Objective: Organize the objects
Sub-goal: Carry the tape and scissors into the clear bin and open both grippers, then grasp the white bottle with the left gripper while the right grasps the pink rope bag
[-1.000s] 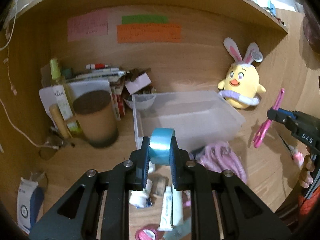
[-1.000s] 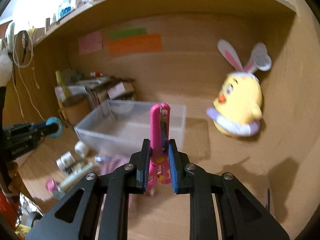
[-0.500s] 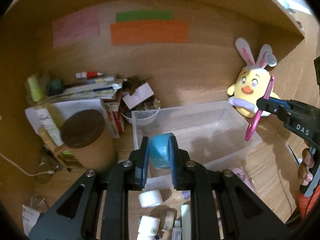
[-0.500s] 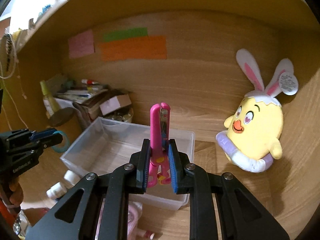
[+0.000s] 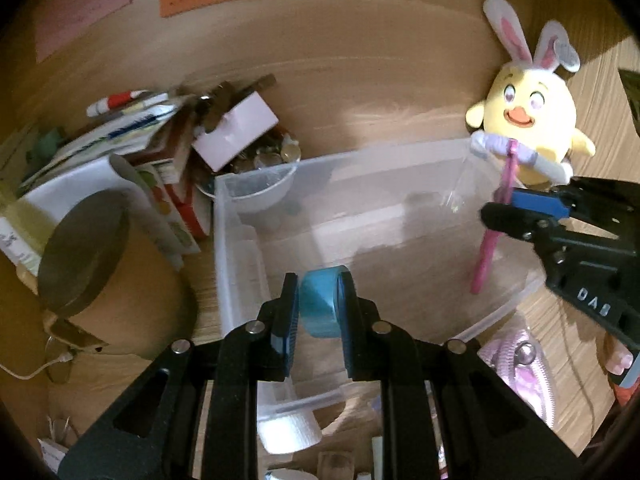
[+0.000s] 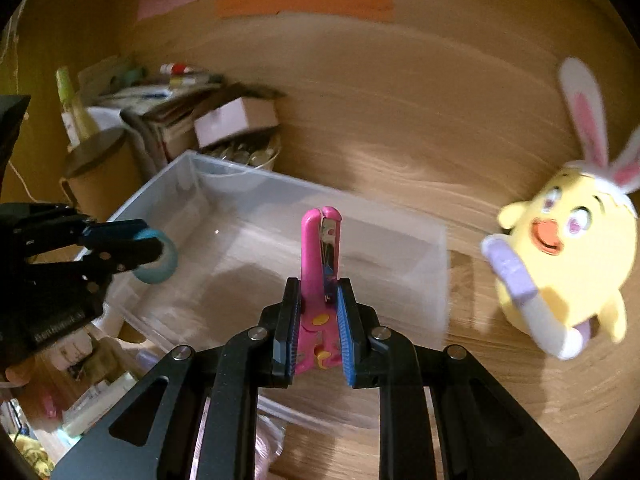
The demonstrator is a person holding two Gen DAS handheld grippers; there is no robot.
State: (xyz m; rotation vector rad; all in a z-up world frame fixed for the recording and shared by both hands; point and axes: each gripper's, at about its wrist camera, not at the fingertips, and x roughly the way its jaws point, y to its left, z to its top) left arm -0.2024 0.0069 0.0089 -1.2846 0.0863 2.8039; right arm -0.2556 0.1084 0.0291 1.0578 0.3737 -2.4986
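Note:
My left gripper (image 5: 318, 300) is shut on a blue tape roll (image 5: 320, 306) and holds it above the near left part of a clear plastic bin (image 5: 236, 216). My right gripper (image 6: 318, 304) is shut on pink scissors (image 6: 322, 248), blades up, over the bin's (image 6: 436, 240) near right side. In the left wrist view the right gripper (image 5: 504, 216) and the scissors (image 5: 490, 248) hang over the bin's right end. In the right wrist view the left gripper (image 6: 156, 246) with the tape roll (image 6: 160, 258) is at the bin's left edge.
A yellow chick plush with bunny ears (image 5: 524, 120) sits right of the bin. A brown round canister (image 5: 84, 248), stacked books and boxes (image 5: 160, 148) and a bowl (image 5: 260, 184) crowd the left. White rolls (image 5: 288, 428) and a pink pouch (image 5: 520, 372) lie in front.
Both grippers have moved forward and down over the bin, each still holding its object. The bin now fills the middle of both views.

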